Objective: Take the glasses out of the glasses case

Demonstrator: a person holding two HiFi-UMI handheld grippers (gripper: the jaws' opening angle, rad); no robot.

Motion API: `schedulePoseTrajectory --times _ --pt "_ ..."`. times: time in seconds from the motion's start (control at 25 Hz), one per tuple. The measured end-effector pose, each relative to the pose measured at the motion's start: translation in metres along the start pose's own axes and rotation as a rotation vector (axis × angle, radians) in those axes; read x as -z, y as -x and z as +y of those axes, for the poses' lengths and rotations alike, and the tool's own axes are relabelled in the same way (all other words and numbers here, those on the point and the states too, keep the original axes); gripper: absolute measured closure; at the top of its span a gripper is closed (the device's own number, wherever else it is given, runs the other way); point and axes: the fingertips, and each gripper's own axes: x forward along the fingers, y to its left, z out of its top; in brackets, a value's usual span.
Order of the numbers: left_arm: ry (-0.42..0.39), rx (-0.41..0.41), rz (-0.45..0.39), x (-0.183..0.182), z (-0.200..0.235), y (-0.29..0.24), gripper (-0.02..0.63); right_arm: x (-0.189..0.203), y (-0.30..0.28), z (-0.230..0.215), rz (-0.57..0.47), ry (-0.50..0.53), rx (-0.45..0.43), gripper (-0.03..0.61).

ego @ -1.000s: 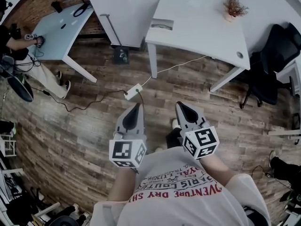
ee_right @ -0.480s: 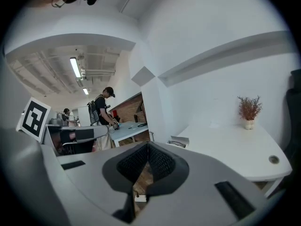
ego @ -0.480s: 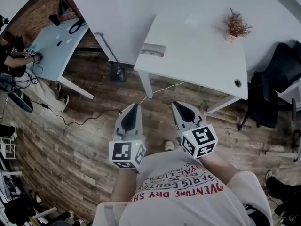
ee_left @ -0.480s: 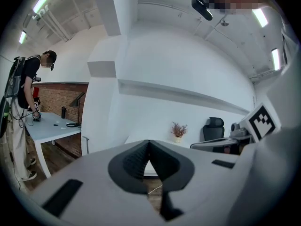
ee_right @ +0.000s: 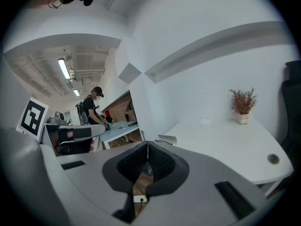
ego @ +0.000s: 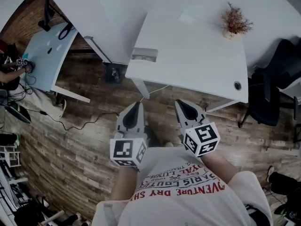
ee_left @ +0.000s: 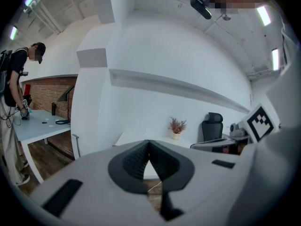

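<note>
A wooden plank floor point(ego: 75, 145) fills the lower and left part of the head view. Ahead of the person stands a white table point(ego: 188, 55), seen from above with one corner turned towards them. Off to the left stands a pale blue table point(ego: 44, 55), where another person point(ee_left: 14, 93) stands bent over it. A black office chair point(ego: 273, 88) sits just beside the white table's right edge.

The left gripper point(ego: 136, 108) and the right gripper point(ego: 182, 106) are held side by side over the floor in front of the wearer's printed shirt point(ego: 183, 192), both pointing towards the white table and well short of its top. Each gripper's own view shows the fingers clenched, the ribbed pads meeting at the tips with nothing grasped between them (only floor and table show through the small gap below the tips).

A dried plant point(ego: 233, 20) in a small pot stands near the table's far right corner. At the table's near left corner lies a small grey box point(ego: 144, 54). It is the only case-like thing on the table, and it is too small to tell whether it is the glasses case. It is well apart from both grippers. A round cable hole point(ego: 237, 85) sits near the table's right corner, and a thin white cable point(ego: 157, 89) runs from under the table across the floor.
</note>
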Motion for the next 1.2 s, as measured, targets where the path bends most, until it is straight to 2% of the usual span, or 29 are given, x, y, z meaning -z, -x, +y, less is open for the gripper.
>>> schedulePoseTrajectory --times 0.16,0.32,0.52,0.68,0.92,1.2 --pt "-0.030 0.028 0.010 -0.005 0.015 -0.032 0.617 -0.004 -0.025 -0.012 0.004 -0.013 0.026 0.566" --pt "-0.045 0.091 0.000 -0.022 0.042 -0.069 0.617 -0.019 -0.061 -0.021 -0.004 -0.021 0.082 0.566" --pt "-0.054 0.160 0.002 -0.046 0.091 -0.116 0.617 -0.048 -0.120 -0.026 -0.020 -0.036 0.149 0.566" --pt "-0.050 0.182 0.020 -0.056 0.142 -0.148 0.617 -0.063 -0.171 -0.017 -0.029 -0.055 0.169 0.566" --pt "-0.022 0.235 0.068 -0.051 0.193 -0.182 0.617 -0.068 -0.232 0.001 0.001 -0.056 0.177 0.566" --pt "0.033 0.244 0.140 -0.026 0.215 -0.209 0.617 -0.056 -0.274 -0.017 0.110 -0.054 0.178 0.566"
